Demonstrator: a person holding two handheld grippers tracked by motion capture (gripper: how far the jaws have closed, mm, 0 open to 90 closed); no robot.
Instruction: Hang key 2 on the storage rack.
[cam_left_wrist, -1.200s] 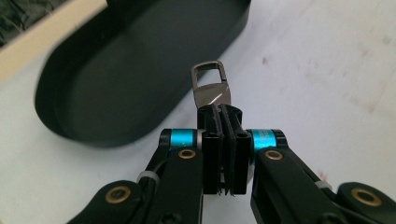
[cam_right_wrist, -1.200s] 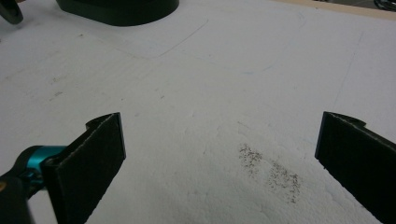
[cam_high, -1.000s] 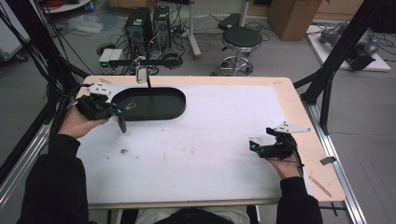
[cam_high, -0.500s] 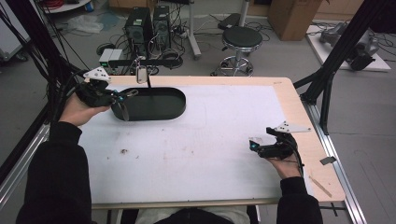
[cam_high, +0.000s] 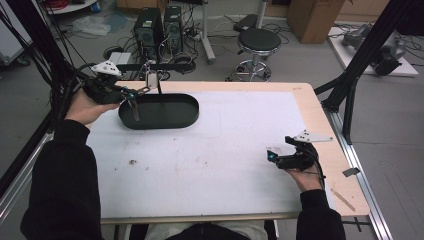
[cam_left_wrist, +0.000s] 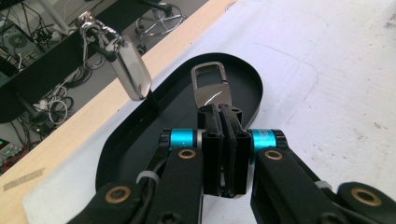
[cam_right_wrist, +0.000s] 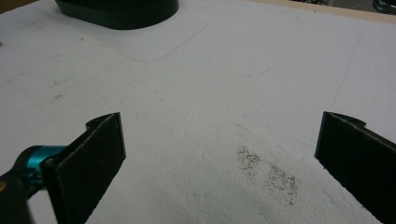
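Metal clip (cam_left_wrist: 211, 86) pinched in left gripper (cam_left_wrist: 223, 140) at frame centre above black tray (cam_left_wrist: 140, 140); right gripper (cam_right_wrist: 219, 154) gaping, idle; next, likely hooking it onto hanging tag (cam_left_wrist: 132, 70) upper left.

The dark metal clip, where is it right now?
The dark metal clip is clamped in the left gripper, held above the left end of the black oval tray at the table's far left.
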